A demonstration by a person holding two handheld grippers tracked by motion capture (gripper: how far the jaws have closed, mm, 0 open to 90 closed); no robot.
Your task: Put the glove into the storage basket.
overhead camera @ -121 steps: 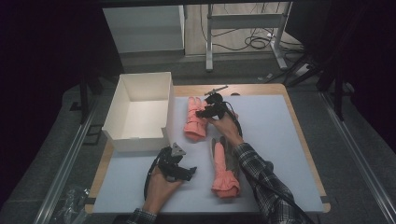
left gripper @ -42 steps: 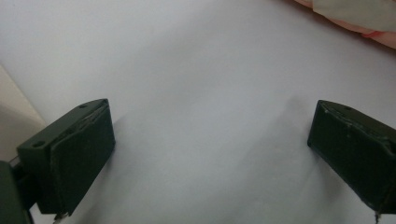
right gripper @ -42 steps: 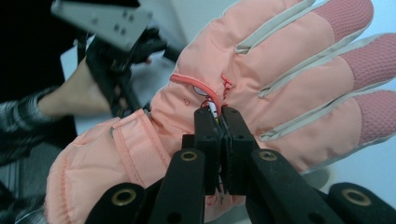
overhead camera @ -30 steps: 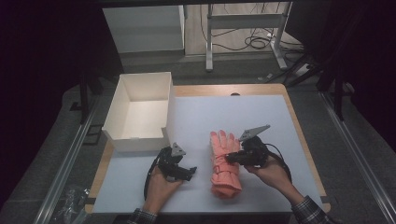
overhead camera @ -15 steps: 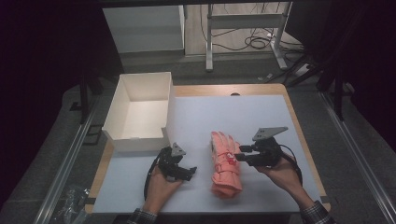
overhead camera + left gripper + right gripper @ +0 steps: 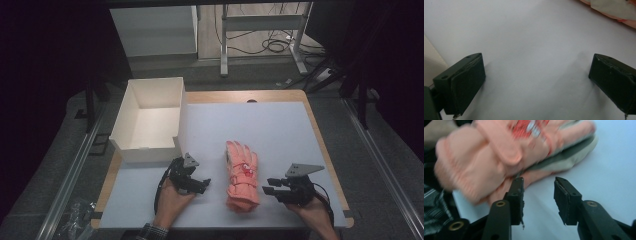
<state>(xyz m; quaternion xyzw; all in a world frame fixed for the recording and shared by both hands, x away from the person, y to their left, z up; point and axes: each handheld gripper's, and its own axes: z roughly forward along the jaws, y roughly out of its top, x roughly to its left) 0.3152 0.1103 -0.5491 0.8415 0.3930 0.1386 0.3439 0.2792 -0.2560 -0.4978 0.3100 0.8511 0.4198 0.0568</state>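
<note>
Lying near the front edge of the white table surface (image 6: 280, 125), the stacked pink gloves (image 6: 242, 176) sit between both grippers. The left gripper (image 6: 196, 184) rests on the surface with jaws wide apart and empty. The right gripper (image 6: 269, 190) sits just beside the gloves, jaws narrowly parted, gripping nothing. A white box (image 6: 150, 117) stands at the left.
</note>
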